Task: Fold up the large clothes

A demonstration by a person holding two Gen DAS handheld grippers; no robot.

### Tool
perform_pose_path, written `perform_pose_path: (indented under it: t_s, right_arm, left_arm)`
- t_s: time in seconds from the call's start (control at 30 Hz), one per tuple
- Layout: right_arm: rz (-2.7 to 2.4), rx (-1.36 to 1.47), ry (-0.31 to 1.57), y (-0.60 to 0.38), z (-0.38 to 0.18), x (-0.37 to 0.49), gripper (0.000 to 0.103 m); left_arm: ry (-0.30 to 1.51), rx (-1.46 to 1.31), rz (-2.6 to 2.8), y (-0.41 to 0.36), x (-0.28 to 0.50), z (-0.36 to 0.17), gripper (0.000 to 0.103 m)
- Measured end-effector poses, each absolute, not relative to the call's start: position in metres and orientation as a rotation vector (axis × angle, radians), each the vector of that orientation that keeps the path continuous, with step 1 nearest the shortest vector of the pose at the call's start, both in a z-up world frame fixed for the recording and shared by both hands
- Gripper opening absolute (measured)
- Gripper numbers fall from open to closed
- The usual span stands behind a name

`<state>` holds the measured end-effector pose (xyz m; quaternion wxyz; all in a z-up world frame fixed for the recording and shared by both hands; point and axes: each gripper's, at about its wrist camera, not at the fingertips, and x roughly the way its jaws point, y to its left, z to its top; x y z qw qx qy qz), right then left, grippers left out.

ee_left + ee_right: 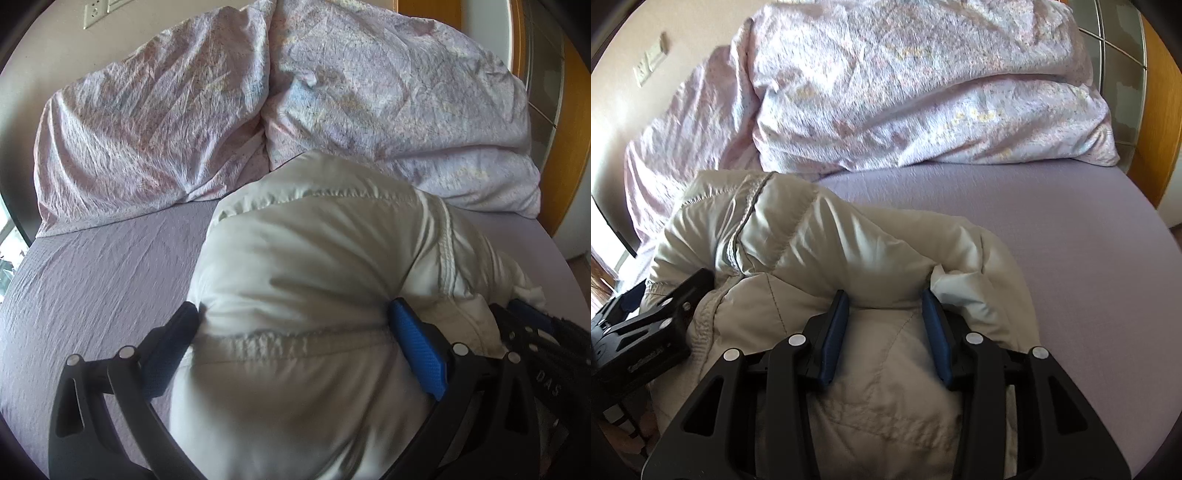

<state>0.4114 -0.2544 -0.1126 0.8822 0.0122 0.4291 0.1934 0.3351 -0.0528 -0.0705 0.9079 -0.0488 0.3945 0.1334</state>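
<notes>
A puffy cream jacket [317,273] lies bundled on the lilac bed sheet [103,266]. My left gripper [293,314] is wide open, its blue-padded fingers [417,347] on either side of a thick fold of the jacket. In the right wrist view the jacket [820,236] fills the near middle. My right gripper [884,301] has its jaws partly open around a bunched part of the jacket, pads touching the cloth. The left gripper [657,306] shows at the left, and the right gripper also shows at the right edge of the left wrist view [532,321].
Two crumpled pink floral pillows [155,122] [399,96] lie at the head of the bed against the wall. Wall sockets [94,13] are at the top left. A wooden frame [1156,125] and glass door stand at the right. Bare sheet [1071,229] lies right of the jacket.
</notes>
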Motion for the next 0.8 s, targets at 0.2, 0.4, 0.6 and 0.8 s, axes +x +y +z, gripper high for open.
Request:
perform_pose_path:
  t_s: [0.2,0.4,0.6,0.8]
  right_arm:
    - [0.496,0.080,0.966,-0.277,-0.088,0.404,0.084]
    - [0.501,0.247,1.066,-0.321,-0.081,0.415,0.088]
    - [0.524,0.410,1.215,-0.344,-0.099,0.423,0.096]
    - [0.547,0.567,1.369,-0.352,-0.133,0.427,0.102]
  left_arm:
    - [0.878,-0.129,0.183,-0.031,0.308,-0.047,0.101]
    - [0.876,-0.108,0.136,-0.015,0.288,-0.031,0.101]
    - [0.911,-0.211,0.115,0.007,0.282,-0.033,0.101]
    - [0.954,-0.228,0.095,0.013,0.278,-0.040,0.101]
